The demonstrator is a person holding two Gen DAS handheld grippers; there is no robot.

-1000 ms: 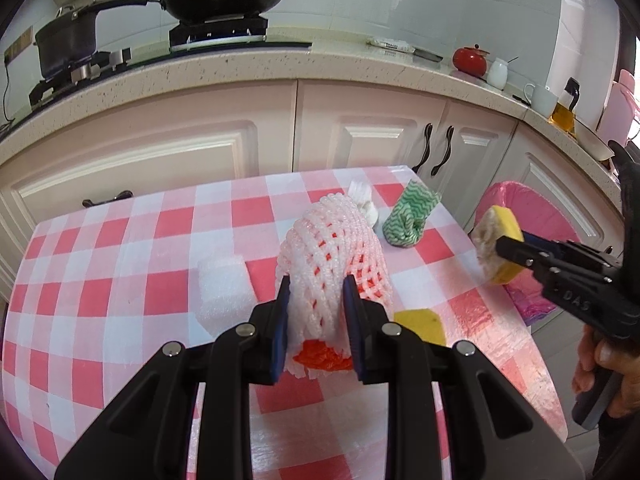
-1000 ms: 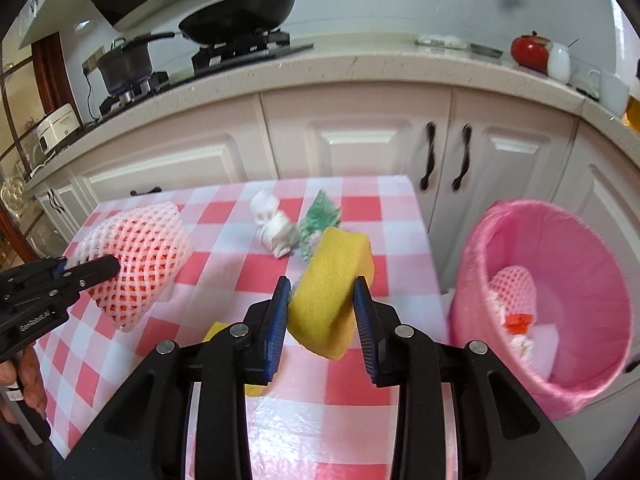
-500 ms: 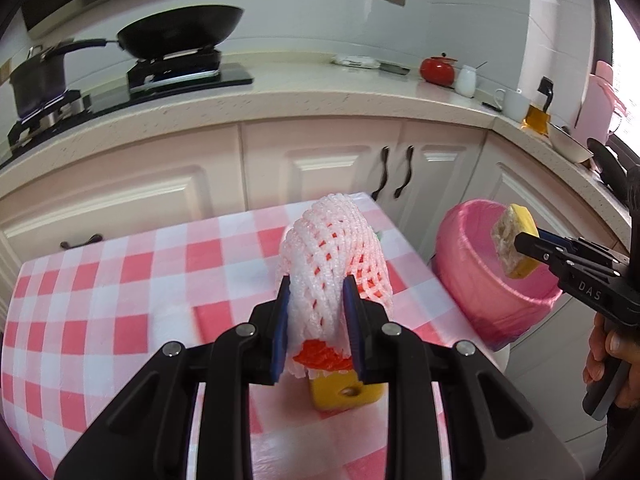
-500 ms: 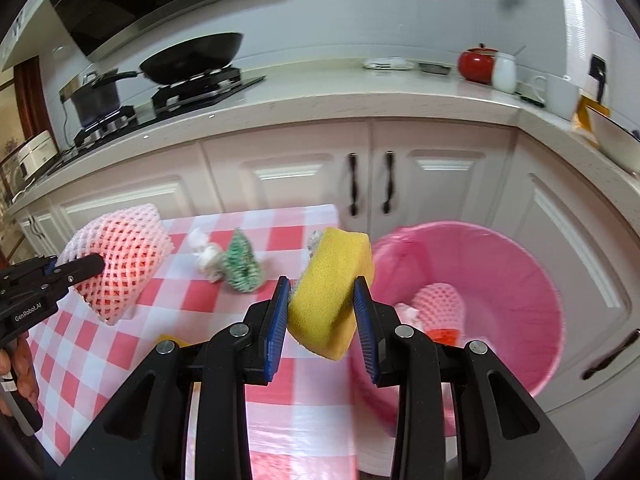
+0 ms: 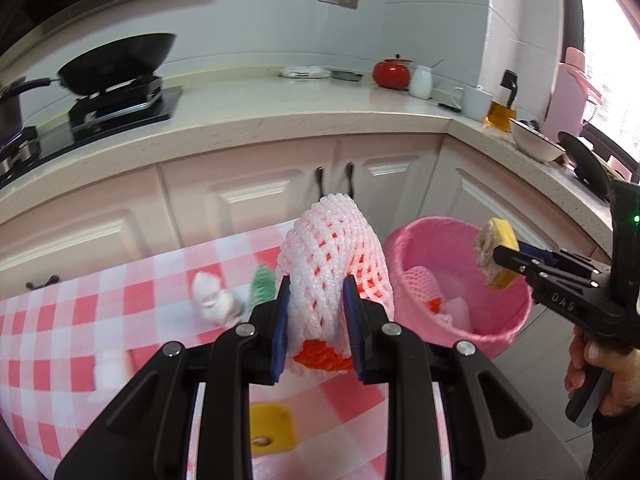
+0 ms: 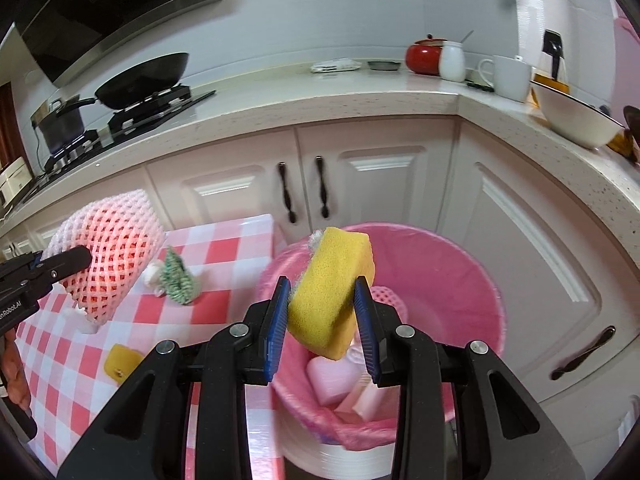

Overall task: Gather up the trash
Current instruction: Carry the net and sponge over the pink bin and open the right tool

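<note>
Our right gripper [image 6: 322, 306] pinches a yellow sponge [image 6: 330, 290], held above the pink bin [image 6: 486, 304]. Our left gripper [image 5: 316, 316] clamps a foam fruit net [image 5: 334, 272] over the checked table [image 5: 60, 320]. Green wrapper [image 6: 178, 278] and yellow scrap [image 5: 272, 426] lie there.

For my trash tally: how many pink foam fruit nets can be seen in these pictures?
2. One pink foam net is clamped in the left gripper above the checked table. The other foam net lies inside the pink bin. More may be buried under the bin's other trash.
</note>
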